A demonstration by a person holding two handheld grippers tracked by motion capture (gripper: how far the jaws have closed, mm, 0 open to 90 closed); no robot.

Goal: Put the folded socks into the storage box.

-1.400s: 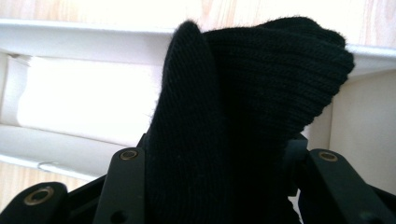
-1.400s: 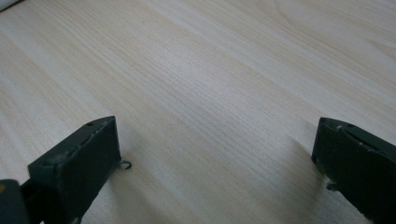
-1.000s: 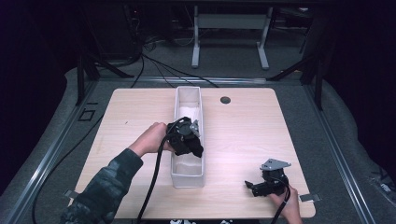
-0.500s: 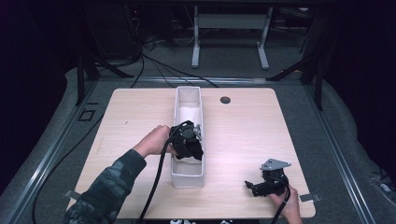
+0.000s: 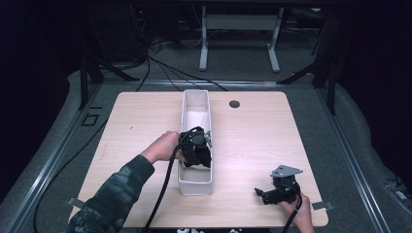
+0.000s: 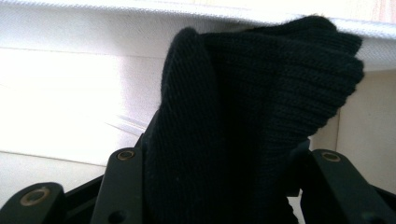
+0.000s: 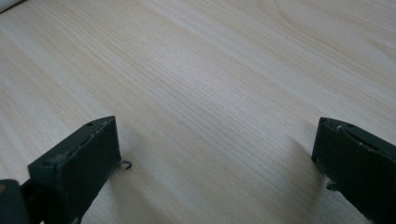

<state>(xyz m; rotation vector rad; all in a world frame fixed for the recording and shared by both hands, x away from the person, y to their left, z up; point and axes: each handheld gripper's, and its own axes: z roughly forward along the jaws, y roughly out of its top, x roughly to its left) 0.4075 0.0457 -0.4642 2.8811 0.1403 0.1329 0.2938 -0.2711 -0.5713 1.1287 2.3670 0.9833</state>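
Left gripper view: left tool (image 6: 219,186) pinching unlabelled black knit cloth (image 6: 261,93) against white bin (image 6: 70,70); right tool (image 7: 215,172) spread.

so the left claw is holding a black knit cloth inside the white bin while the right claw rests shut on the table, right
Not quite: the right claw rests on the table open, jaws wide apart, as the right gripper view shows. The left claw does hold the black knit cloth inside the white bin.
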